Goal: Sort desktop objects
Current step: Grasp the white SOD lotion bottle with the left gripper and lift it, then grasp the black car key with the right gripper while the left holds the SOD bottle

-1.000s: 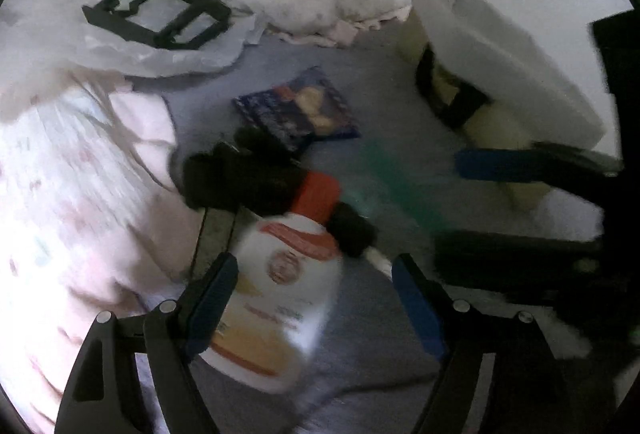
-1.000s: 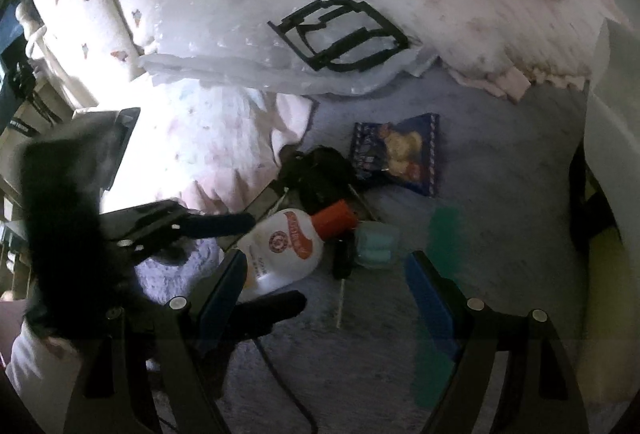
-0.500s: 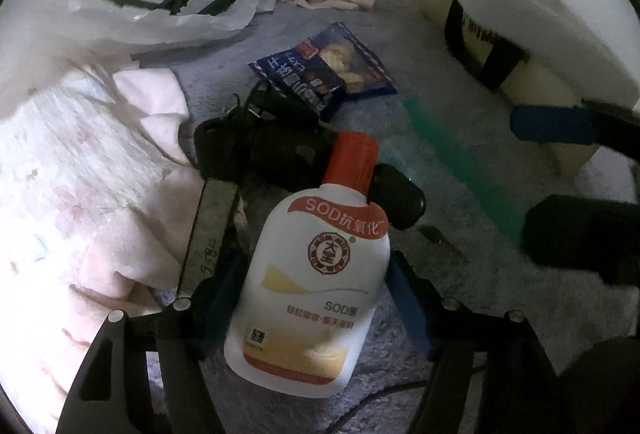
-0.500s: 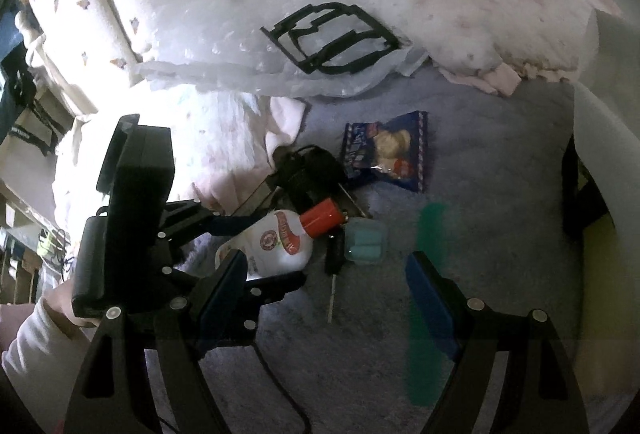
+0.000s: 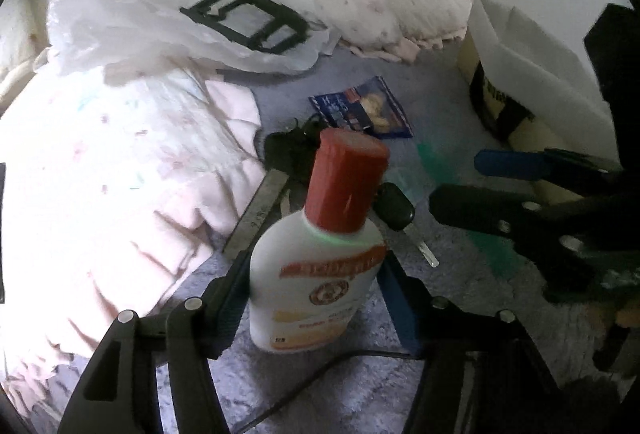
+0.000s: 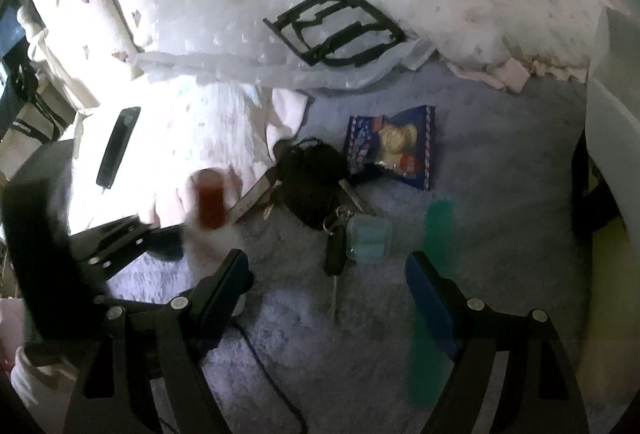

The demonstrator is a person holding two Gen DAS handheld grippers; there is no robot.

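Observation:
A white lotion bottle [image 5: 320,274] with a red cap [image 5: 346,185] stands upright between the blue pads of my left gripper [image 5: 315,274]. The jaws are closing and the pads press on the bottle's sides, holding it above the grey blanket [image 5: 460,298]. In the right wrist view the bottle [image 6: 210,201] is a blur at the left. My right gripper [image 6: 327,266] hangs open over the blanket with nothing gripped. Below it lie a car key [image 6: 335,254], a bunch of keys with a black fob [image 6: 316,181], a small teal case [image 6: 368,238] and a blue snack packet [image 6: 396,149].
A pink quilt [image 6: 192,137] with a black phone [image 6: 118,145] on it fills the left. Bubble wrap [image 6: 224,17] with a black plastic frame [image 6: 336,29] lies at the back. A white-lined bag [image 5: 532,73] stands at the right. A thin cable [image 6: 272,374] crosses the near blanket.
My left gripper closed around the lying bottle, then lifted it and tipped it upright. The right gripper stayed where it was, open.

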